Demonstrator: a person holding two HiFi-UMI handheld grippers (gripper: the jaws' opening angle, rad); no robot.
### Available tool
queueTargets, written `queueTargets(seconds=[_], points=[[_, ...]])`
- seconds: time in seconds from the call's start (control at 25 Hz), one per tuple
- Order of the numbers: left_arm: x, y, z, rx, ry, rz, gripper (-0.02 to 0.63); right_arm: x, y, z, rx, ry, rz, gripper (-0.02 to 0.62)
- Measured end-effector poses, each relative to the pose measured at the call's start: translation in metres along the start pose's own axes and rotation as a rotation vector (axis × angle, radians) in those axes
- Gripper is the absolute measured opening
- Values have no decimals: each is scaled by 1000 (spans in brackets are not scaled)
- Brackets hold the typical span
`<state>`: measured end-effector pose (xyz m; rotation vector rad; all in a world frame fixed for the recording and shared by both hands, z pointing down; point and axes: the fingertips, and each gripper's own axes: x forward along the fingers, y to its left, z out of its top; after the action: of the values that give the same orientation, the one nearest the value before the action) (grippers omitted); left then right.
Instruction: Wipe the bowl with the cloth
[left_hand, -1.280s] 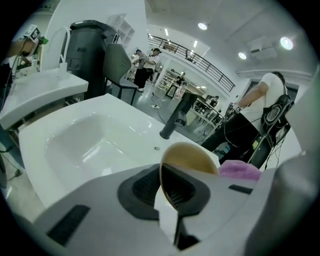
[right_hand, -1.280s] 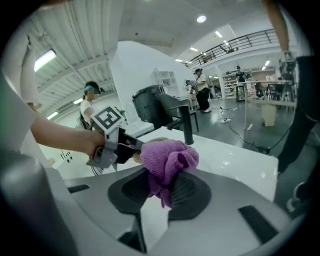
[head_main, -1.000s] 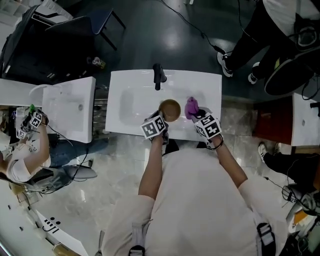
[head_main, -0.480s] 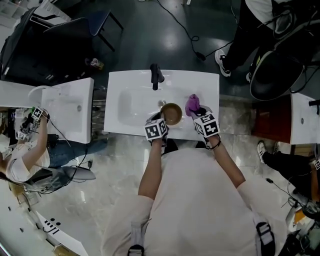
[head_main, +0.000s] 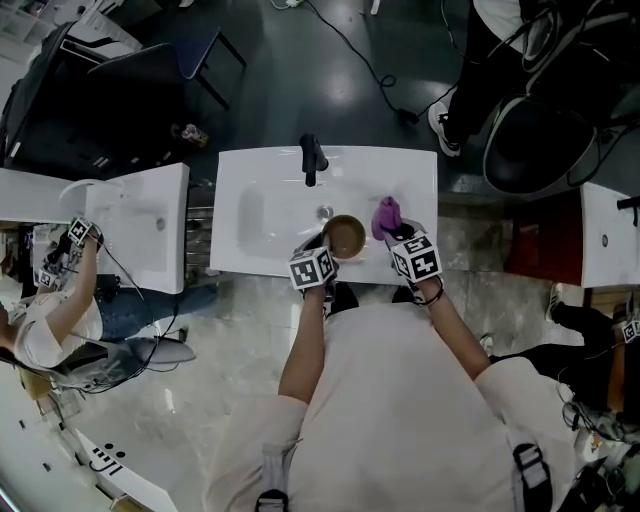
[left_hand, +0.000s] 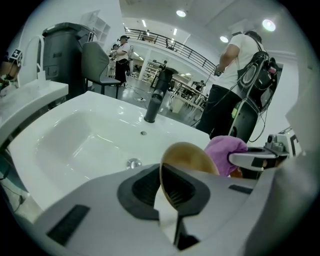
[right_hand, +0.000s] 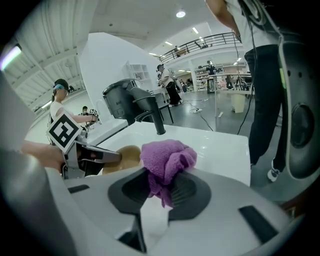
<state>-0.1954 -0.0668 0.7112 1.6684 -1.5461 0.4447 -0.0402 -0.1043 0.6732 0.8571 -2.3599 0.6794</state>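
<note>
Head view is showing the brown bowl (head_main: 344, 236) hanging over the white sink (head_main: 260, 215), near its front edge, with the left claw (head_main: 327, 248) pinching its thin rim. The right claw (head_main: 393, 229) is pinching a bunched purple cloth (head_main: 385, 213) just beside the bowl. Wiping seems to be just starting; next, I think, the soft fuzzy cloth is needing to press into the smooth round hollow.

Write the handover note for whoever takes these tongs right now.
Left tongs: shut on the rim of the bowl, holding it over the sink.
Right tongs: shut on the purple cloth, just right of the bowl; contact unclear.
Done: both things gripped, side by side.
Left: wipe the bowl with the cloth; how much is wiped already can't be told.
</note>
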Motion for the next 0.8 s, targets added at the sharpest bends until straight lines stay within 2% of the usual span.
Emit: queueTargets(seconds=[0.8], points=[[6,-9,0,-31,13,-9,17,-11,-3,3,-31,-9,14,74]])
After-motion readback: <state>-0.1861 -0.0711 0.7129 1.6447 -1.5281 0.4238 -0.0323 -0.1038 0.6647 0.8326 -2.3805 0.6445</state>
